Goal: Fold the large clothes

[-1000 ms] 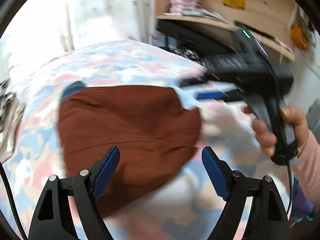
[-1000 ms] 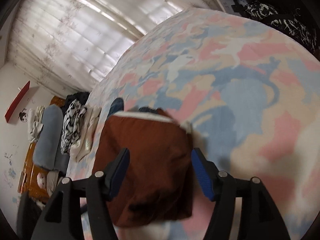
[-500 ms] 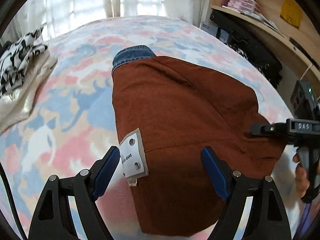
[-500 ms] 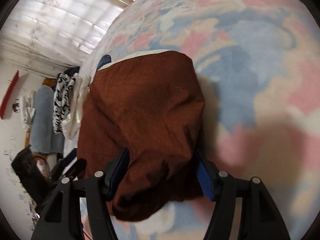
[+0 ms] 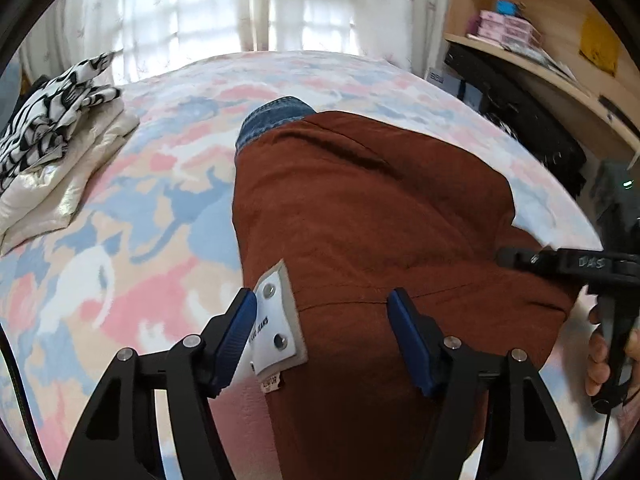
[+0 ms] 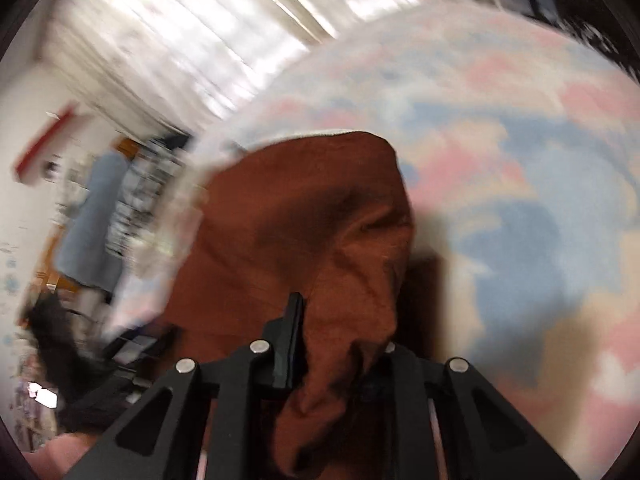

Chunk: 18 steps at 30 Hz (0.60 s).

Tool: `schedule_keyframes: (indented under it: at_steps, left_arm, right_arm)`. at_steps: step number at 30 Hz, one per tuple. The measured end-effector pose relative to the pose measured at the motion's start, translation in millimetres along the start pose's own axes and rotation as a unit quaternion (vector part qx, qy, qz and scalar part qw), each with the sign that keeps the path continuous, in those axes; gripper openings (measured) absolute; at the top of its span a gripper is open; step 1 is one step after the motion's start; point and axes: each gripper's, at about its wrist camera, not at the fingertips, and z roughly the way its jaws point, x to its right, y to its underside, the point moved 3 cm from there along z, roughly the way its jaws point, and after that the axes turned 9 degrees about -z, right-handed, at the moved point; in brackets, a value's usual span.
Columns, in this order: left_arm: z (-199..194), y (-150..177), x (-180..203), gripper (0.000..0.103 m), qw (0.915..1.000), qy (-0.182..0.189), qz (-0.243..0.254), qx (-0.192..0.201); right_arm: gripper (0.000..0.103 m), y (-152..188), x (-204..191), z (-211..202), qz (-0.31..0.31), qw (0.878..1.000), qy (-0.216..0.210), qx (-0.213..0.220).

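A rust-brown folded garment [image 5: 360,216] with a white brand patch [image 5: 276,320] lies on the patterned bed, on top of blue denim [image 5: 276,114]. My left gripper [image 5: 324,334] is open and straddles the garment's near edge beside the patch. My right gripper [image 6: 320,344] is shut on the brown garment's edge [image 6: 304,240], with cloth bunched between its jaws. It also shows at the right of the left wrist view [image 5: 576,264], at the garment's right side.
The bedspread [image 5: 120,240] is pink, blue and cream. A stack of folded clothes [image 5: 52,152] lies at the bed's left. A wooden shelf [image 5: 540,60] and dark items stand at the right. Curtains [image 5: 240,0] hang behind.
My right gripper has closed on the brown garment's edge and is moving, so its view is blurred. My left gripper has moved slightly closer to the garment and stays open.
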Motion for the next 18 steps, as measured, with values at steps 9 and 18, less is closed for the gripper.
schedule_keyframes:
  at_steps: [9,18]
  left_arm:
    - [-14.0,-6.8,-6.3,0.068,0.9998,0.014,-0.012,-0.005]
    - [-13.1,-68.7,-3.1,0.054,0.9999,0.010,0.001,0.005]
  right_arm:
    - [0.034,19.0,16.6,-26.6,0.040,0.999,0.030,0.000]
    - [0.034,-35.3,-57.3,-64.8,-0.026,0.995,0.058,0.080]
